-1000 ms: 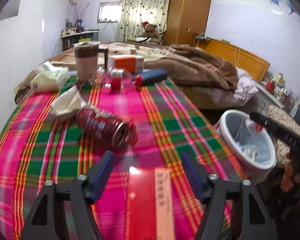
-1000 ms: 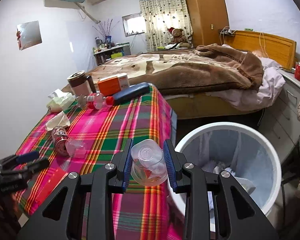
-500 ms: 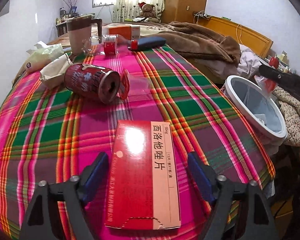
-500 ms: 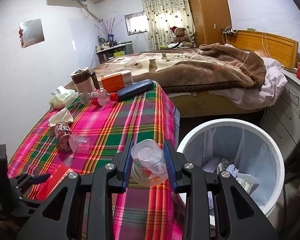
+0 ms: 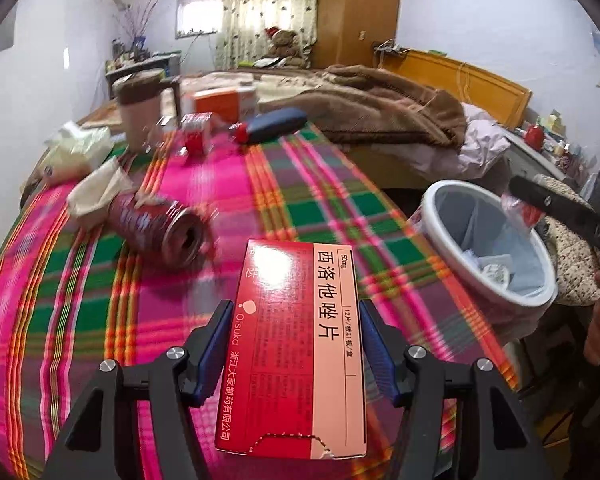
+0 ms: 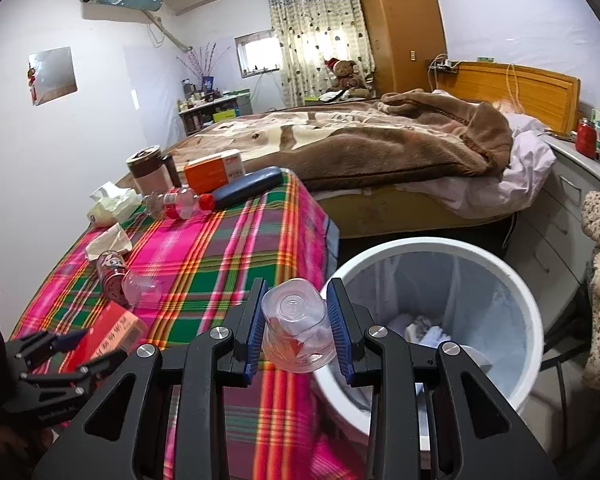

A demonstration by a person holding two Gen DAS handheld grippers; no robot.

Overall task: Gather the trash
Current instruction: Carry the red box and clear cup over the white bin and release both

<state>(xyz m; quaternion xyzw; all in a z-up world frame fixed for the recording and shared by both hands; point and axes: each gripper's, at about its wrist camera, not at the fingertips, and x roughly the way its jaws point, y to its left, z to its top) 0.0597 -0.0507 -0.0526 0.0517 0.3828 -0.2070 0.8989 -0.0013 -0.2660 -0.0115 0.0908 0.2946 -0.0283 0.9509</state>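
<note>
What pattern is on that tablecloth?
The tablecloth is plaid: bright pink and green with orange-yellow stripes. It shows best in the right wrist view.

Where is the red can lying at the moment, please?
In the left wrist view, the red can lies on its side at the left of the plaid tablecloth, beside a crumpled tissue.

Both tools are showing the same build. The left tool [image 5: 296,344], filling the lower part of its frame, is wearing black angular plastic arms with triangular cut-outs, silver round screw heads at the joints, and blue ribbed pads [image 5: 214,346] lining the inner faces of its fingers. The right tool [image 6: 296,328] is showing matching black arms, four silver screws and blue ribbed pads [image 6: 256,332]. Bare skin of a hand [image 5: 598,332] is showing at the right edge.
</note>
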